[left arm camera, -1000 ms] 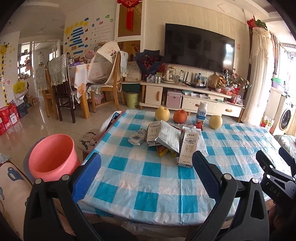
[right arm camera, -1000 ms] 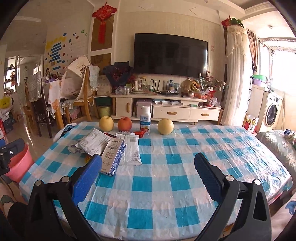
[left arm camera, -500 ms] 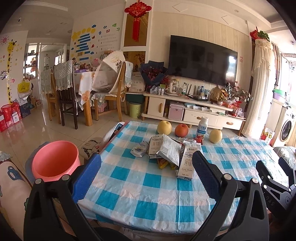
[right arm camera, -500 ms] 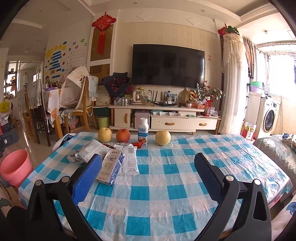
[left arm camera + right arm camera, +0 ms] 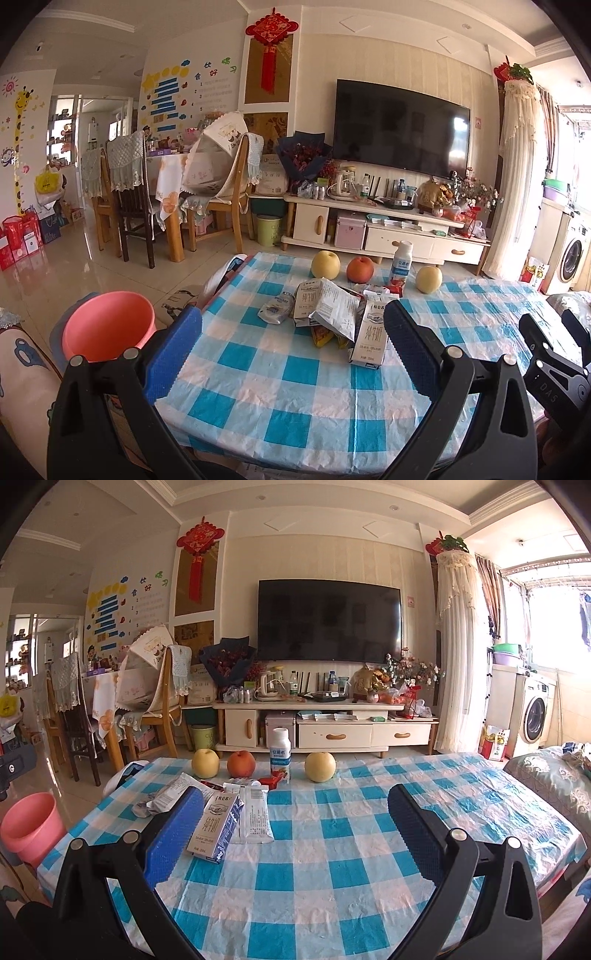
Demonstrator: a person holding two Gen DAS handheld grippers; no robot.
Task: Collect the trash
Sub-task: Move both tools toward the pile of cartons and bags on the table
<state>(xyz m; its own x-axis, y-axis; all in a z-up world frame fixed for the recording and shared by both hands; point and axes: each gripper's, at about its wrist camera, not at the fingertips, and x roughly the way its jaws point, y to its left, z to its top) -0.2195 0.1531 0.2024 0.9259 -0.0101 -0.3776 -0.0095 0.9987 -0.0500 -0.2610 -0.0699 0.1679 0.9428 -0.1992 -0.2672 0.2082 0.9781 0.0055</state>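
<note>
A heap of trash lies on the blue-and-white checked table: a white milk carton, a crumpled grey bag, another carton and a small white pouch. The same milk carton and a flat white wrapper show in the right wrist view. My left gripper hovers open over the table's near edge, short of the heap. Further right, my right gripper is open and holds nothing. A pink bin stands on the floor left of the table.
Two yellow pears, a red apple and a white drink bottle line the table's far edge. Beyond are a TV cabinet and dining chairs. A patterned cushion lies at the right.
Both cameras have tilted upward and drawn back a little, so the table and trash sit lower in view. Both grippers stay open and nothing on the table has moved.
</note>
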